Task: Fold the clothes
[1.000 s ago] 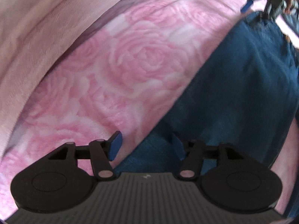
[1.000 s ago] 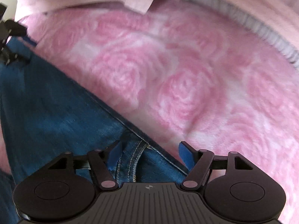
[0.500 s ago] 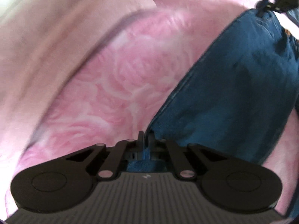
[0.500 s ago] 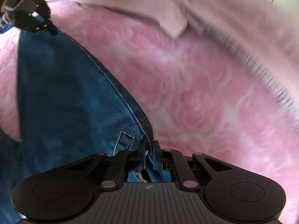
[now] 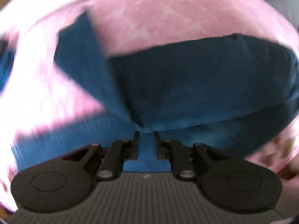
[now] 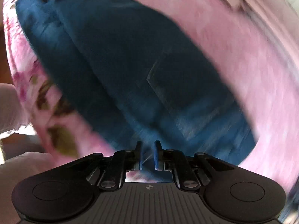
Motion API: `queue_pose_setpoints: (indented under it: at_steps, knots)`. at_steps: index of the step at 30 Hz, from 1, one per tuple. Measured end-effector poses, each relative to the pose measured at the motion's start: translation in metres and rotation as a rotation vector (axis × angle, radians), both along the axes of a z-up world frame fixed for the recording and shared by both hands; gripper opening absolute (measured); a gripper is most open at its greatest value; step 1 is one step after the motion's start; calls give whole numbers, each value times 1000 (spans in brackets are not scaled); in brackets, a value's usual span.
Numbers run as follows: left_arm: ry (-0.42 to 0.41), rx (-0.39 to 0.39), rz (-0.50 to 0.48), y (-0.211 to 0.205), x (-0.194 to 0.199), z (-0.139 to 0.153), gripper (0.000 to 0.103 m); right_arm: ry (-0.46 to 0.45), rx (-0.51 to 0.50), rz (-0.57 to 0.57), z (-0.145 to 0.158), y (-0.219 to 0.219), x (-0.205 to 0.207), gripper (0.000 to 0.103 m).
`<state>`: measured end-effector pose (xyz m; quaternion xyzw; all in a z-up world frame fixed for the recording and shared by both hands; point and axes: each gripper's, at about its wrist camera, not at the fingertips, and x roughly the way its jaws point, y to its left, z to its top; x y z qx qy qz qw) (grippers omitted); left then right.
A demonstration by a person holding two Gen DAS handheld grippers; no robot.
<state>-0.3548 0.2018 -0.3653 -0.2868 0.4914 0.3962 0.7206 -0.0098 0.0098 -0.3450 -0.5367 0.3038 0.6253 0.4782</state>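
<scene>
Blue denim jeans [image 5: 196,85] lie on a pink rose-patterned blanket [image 5: 158,16]. My left gripper [image 5: 146,136] is shut on a fold of the denim and holds it lifted, with a leg [image 5: 80,59] trailing to the left. In the right wrist view the jeans [image 6: 119,59] fill the middle, a back pocket [image 6: 186,82] showing. My right gripper [image 6: 148,146] is shut on the denim edge, jaws a narrow gap apart with cloth between them. Both views are motion-blurred.
The pink blanket [image 6: 243,56] spreads under and around the jeans. A floral pink cloth edge [image 6: 46,100] hangs at the left of the right wrist view, with pale fabric [image 6: 11,108] and dark floor beyond it.
Both grippers closed on the jeans, then lifted and swung them; the denim now hangs folded in front of each camera and the views have turned.
</scene>
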Motion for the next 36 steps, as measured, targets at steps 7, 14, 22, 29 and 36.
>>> queue_pose_setpoints:
  at_steps: [7,14,22,29,36]
  knots:
    - [-130,48,216,25,-15,2,40,280,195,-721,-3,-45,59,68]
    - [-136,127,175,35,-32,-33,41,674,451,-1235,-38,-82,112,68]
    - [-228,257,123,27,-37,-59,40,804,704,-1263,-57,-115,114,68]
    - [-365,207,240,6,-62,-56,40,1029,798,-1394,-67,-167,131,68]
    - [-423,159,329,21,-52,-67,40,1105,846,-1404,-77,-162,158,67]
